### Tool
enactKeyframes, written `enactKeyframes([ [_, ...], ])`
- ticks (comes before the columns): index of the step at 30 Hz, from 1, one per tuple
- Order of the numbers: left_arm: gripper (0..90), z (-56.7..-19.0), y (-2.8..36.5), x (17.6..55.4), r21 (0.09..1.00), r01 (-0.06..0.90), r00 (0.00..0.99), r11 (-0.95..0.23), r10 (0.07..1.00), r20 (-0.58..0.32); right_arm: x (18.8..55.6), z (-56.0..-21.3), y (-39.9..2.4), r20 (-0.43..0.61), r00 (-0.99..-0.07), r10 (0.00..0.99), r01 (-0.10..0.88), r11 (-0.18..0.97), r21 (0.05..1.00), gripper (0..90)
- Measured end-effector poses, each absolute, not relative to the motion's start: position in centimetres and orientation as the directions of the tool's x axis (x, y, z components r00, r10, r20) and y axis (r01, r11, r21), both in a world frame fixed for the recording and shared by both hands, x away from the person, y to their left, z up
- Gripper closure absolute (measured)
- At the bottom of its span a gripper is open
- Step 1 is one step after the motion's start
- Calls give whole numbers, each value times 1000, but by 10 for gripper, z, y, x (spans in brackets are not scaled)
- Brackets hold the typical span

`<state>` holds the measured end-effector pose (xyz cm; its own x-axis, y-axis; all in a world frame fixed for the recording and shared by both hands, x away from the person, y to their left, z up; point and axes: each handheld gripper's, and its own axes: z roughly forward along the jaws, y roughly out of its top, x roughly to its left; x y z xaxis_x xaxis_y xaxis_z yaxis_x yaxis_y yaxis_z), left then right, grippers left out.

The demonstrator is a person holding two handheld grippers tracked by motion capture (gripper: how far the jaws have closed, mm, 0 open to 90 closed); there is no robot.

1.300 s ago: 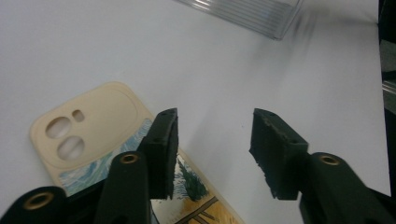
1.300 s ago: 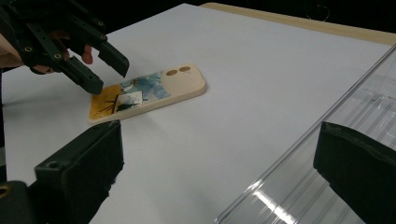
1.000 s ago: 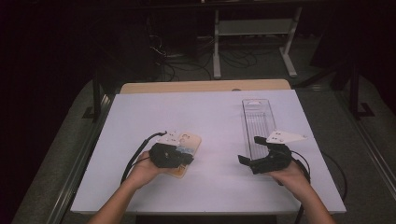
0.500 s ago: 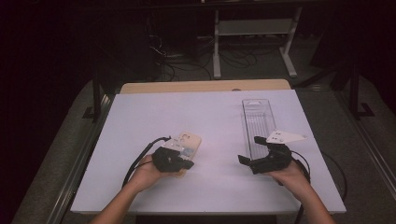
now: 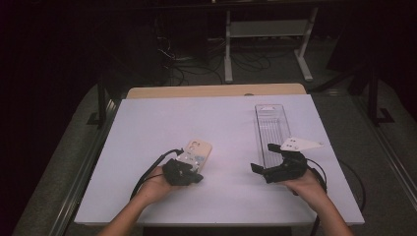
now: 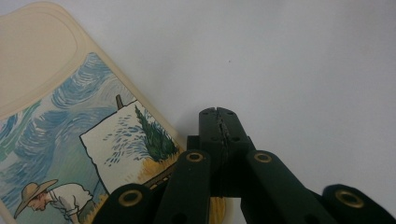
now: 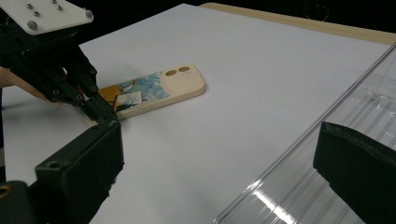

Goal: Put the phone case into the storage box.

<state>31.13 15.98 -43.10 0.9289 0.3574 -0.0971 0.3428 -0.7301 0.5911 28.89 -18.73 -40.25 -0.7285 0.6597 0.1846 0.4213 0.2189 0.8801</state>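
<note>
A cream phone case (image 5: 197, 148) with a painted picture lies flat, picture side up, on the white table (image 5: 162, 123), left of centre. In the left gripper view the case (image 6: 60, 116) lies just left of my jaws. My left gripper (image 5: 195, 177) is shut with nothing between the jaws, and its tips (image 6: 219, 114) rest on the table at the case's near end. From the right gripper view the left gripper (image 7: 106, 117) touches the near edge of the case (image 7: 159, 88). My right gripper (image 5: 264, 158) stands open and holds nothing, beside the near end of a clear tray (image 5: 273, 123).
The long clear plastic tray (image 7: 303, 177) runs away from me on the table's right side, just in front of my right jaw. A wooden strip (image 5: 216, 91) edges the far side of the table. Cables trail from both grippers.
My left gripper has drawn back slightly toward the near end of the phone case. The right gripper has not moved.
</note>
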Motion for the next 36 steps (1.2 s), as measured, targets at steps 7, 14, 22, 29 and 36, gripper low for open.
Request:
enactKeyframes([
  [7, 897, -431, 162, 311, 594, 352, 922, -723, 377, -88, 289, -402, -187, 185, -729, 659, 421, 218, 880, 14],
  [14, 897, -430, 175, 314, 582, 369, 911, -724, 405, -74, 289, -402, -187, 185, -729, 659, 421, 219, 880, 14],
  [22, 897, -428, 194, 321, 563, 399, 893, -724, 446, -60, 289, -402, -187, 185, -729, 659, 421, 219, 880, 14],
  [29, 897, -429, 207, 326, 552, 433, 868, -712, 494, -43, 288, -402, -187, 186, -729, 659, 423, 219, 879, 14],
  [36, 897, -430, 209, 326, 558, 448, 861, -699, 506, -57, 289, -402, -187, 185, -729, 659, 421, 220, 880, 14],
])
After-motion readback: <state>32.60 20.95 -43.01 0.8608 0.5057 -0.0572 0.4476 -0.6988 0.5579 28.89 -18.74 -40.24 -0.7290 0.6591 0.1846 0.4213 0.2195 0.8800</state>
